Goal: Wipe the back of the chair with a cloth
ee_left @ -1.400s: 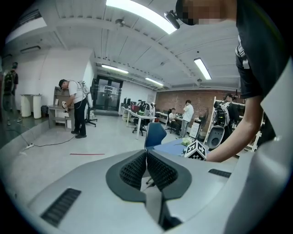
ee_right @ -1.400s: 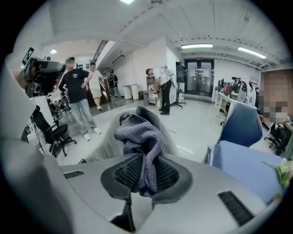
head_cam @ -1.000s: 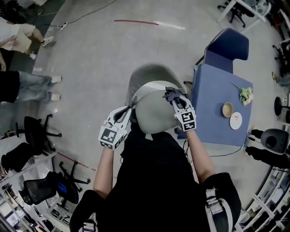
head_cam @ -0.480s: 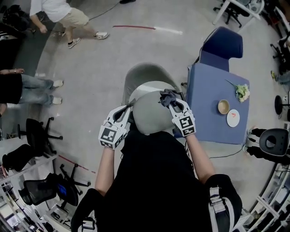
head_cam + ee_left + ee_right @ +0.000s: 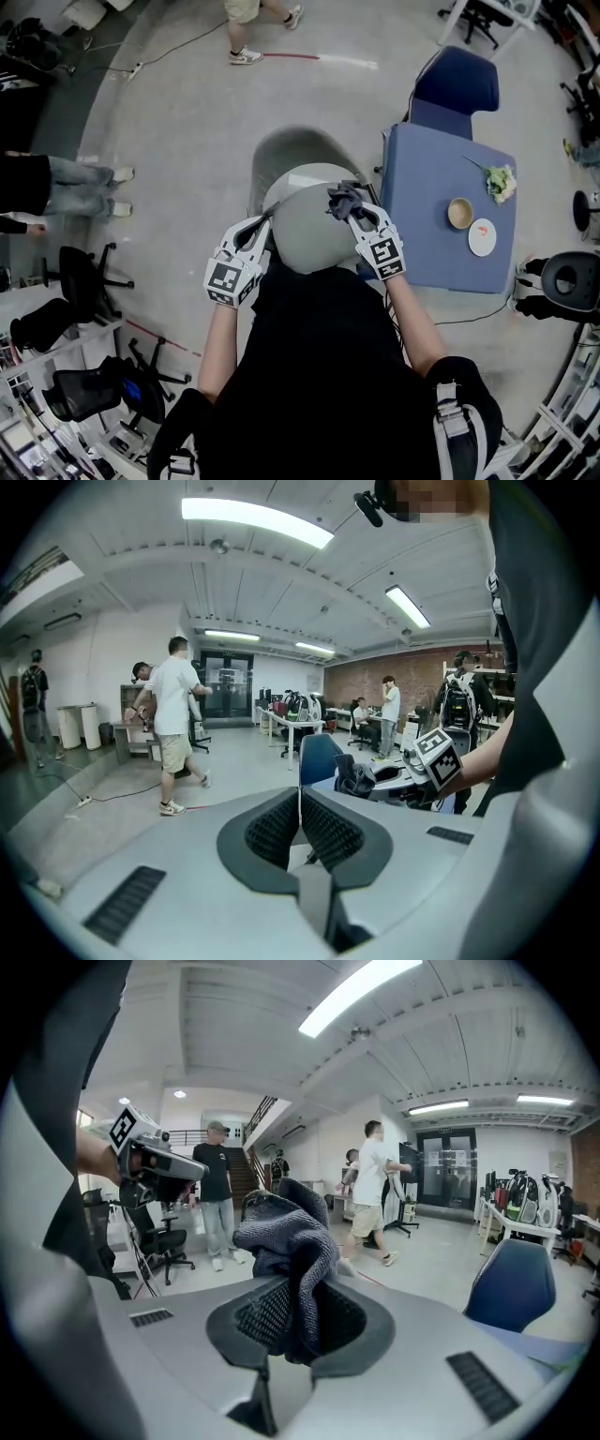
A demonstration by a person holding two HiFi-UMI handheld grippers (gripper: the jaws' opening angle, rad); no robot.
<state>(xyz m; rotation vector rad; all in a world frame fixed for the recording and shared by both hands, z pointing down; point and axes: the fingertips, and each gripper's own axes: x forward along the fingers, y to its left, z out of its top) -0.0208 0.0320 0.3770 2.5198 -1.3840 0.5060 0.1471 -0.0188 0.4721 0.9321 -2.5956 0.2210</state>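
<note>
head view: the pale grey moulded plastic chair (image 5: 305,234) stands right in front of the person, its rounded back running left to right between the two grippers. the right gripper (image 5: 351,202) is the one placed for the wipe. its jaws sit at the back's upper right edge, with the bunched dark grey knitted cloth (image 5: 341,198) on or just over the shell; contact cannot be told. the unwiped surface lies to its left and below. the left gripper (image 5: 264,225) sits at the back's left edge.

left gripper view: the jaws are pressed together on nothing, and the cloth (image 5: 359,775) shows ahead to the right.

right gripper view: the jaws pinch the cloth (image 5: 291,1232), whose free bulk stands up past the tips. the chair is out of sight here.
</note>
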